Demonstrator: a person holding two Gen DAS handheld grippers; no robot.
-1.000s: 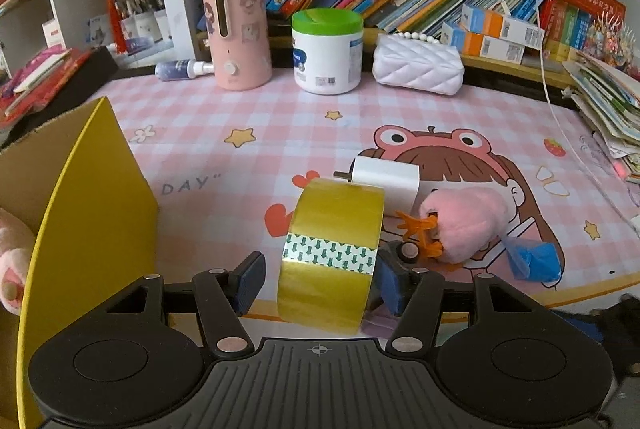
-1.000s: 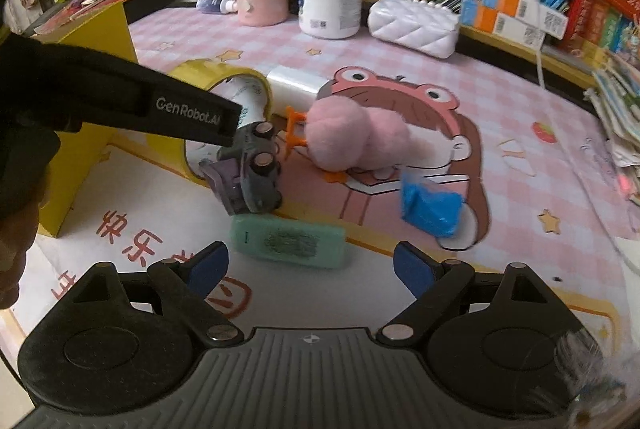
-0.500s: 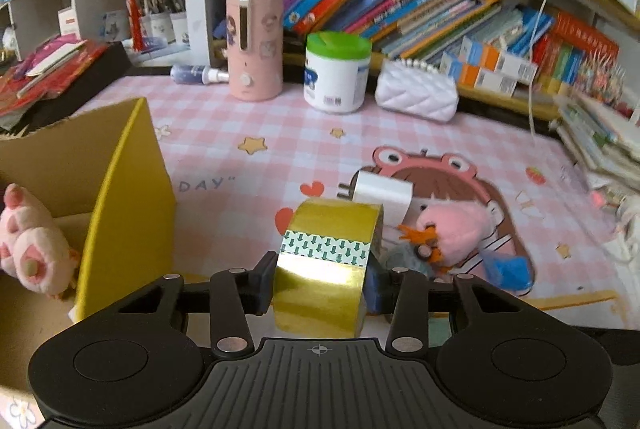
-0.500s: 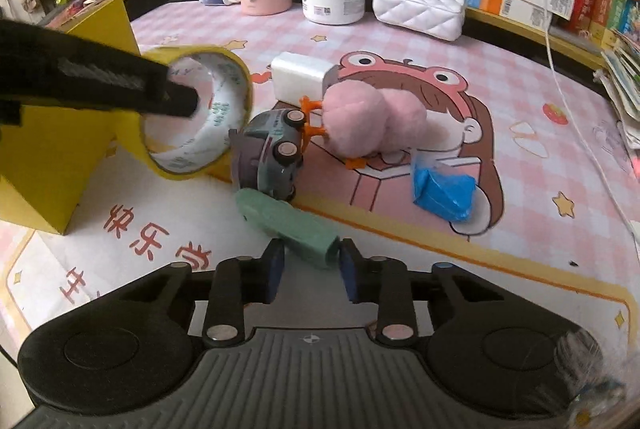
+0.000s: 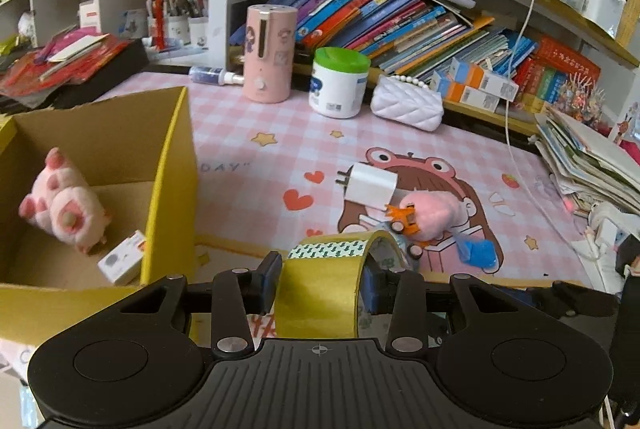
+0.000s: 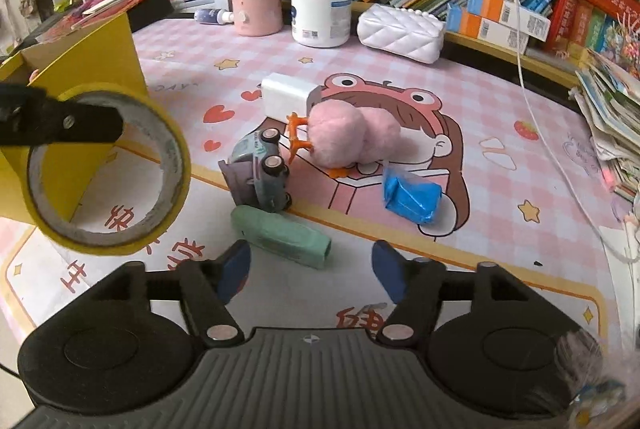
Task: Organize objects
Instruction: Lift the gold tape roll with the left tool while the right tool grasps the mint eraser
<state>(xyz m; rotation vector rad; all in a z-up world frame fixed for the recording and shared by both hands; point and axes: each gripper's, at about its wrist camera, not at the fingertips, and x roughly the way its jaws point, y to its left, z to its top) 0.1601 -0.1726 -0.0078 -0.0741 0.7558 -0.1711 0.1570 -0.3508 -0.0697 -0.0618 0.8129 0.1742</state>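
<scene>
My left gripper (image 5: 320, 283) is shut on a yellow tape roll (image 5: 322, 289) and holds it in the air beside the yellow cardboard box (image 5: 172, 169); the roll also shows in the right wrist view (image 6: 108, 169). The box holds a pink plush pig (image 5: 64, 203) and a small white box (image 5: 122, 263). My right gripper (image 6: 310, 273) is open and empty, just in front of a green case (image 6: 282, 237) lying on the mat. Behind it lie a toy car (image 6: 262, 171), a pink plush (image 6: 348, 141), a white charger (image 6: 290, 101) and a blue packet (image 6: 412, 197).
A pink cylinder (image 5: 270, 55), a white tub with a green lid (image 5: 339, 83) and a white quilted pouch (image 5: 406, 105) stand at the back before the bookshelf. A stack of papers (image 5: 592, 157) lies at the right. A white cable (image 6: 540, 49) hangs down.
My left gripper has lifted the tape roll higher, beside the box, whose inside now shows. My right gripper has gone from shut around the green case to open, with the case on the mat.
</scene>
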